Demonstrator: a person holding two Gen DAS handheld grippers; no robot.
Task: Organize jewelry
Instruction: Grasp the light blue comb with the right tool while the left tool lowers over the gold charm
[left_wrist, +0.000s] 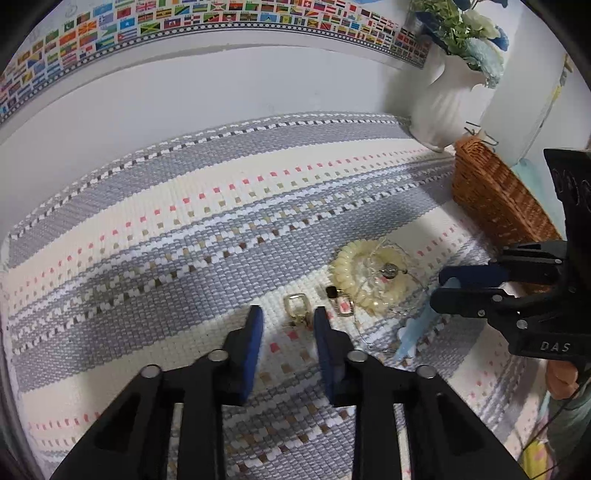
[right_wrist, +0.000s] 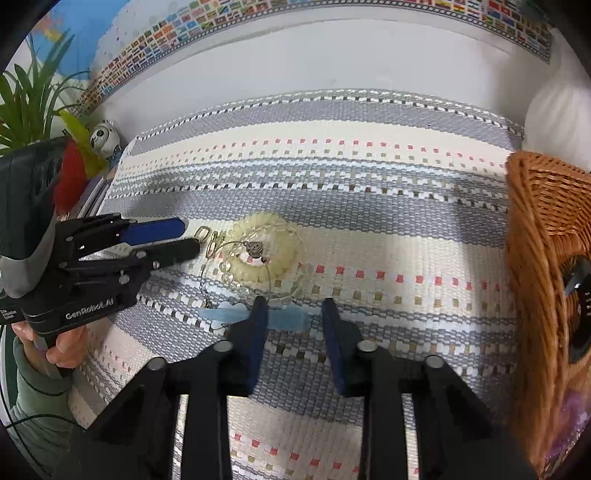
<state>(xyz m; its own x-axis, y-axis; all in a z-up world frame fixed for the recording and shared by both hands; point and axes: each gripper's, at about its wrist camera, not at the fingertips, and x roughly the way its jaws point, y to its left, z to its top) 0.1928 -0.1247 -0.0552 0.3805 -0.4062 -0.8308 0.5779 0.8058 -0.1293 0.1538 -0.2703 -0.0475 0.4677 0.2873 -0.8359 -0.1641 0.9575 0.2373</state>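
Observation:
A small heap of jewelry lies on a striped woven mat (left_wrist: 147, 229). A cream beaded bracelet (left_wrist: 345, 271) rings a clear bead bracelet with a dark charm (left_wrist: 388, 272). Gold rectangular earrings (left_wrist: 295, 304) lie just ahead of my left gripper (left_wrist: 288, 321), which is open and empty. A light blue hair clip (right_wrist: 284, 319) with a thin chain lies between the fingertips of my right gripper (right_wrist: 293, 314), which is open. The bracelet (right_wrist: 275, 258) shows beyond it. The left gripper (right_wrist: 184, 236) also shows in the right wrist view.
A brown wicker basket (right_wrist: 546, 236) stands at the mat's right edge; it also shows in the left wrist view (left_wrist: 495, 199). A white vase with flowers (left_wrist: 447, 96) stands behind it. A green plant (right_wrist: 26, 107) and a small panda figure (right_wrist: 103, 138) are at the far left.

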